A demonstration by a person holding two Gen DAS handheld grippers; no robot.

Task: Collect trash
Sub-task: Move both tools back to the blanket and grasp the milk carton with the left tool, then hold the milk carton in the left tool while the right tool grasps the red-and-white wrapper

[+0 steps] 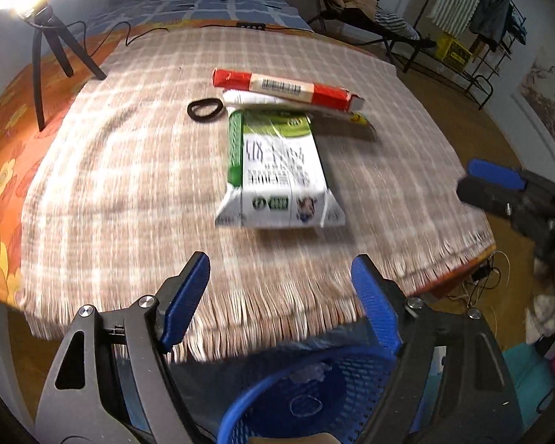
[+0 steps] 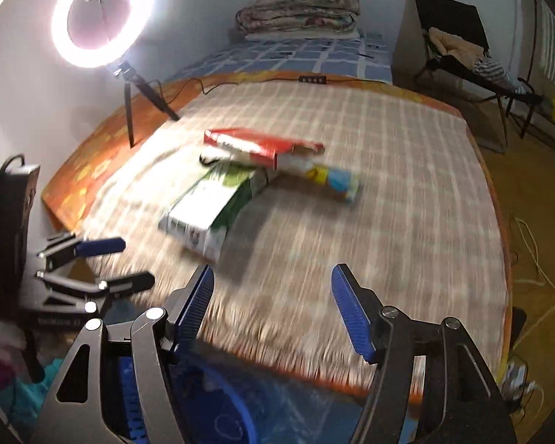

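Ring light (image 2: 101, 18): it glows far left of the milk carton, on a small stand.
Hair band (image 1: 204, 109): a black loop lying just left of the milk carton's far end.
Milk carton (image 1: 277, 170): it lies flat on the checked cloth (image 1: 111, 185) covering the worktop.
Red box (image 1: 285, 87): it rests past the milk carton's far end, on top of a white packet (image 1: 251, 98).
Blue basket (image 1: 314, 399): it sits below the worktop edge, nearer you than the milk carton.
Your left gripper (image 1: 280, 288): fingers wide apart, holding nothing, above the blue basket.
Your right gripper (image 2: 272, 301): fingers wide apart, holding nothing, right of the milk carton.
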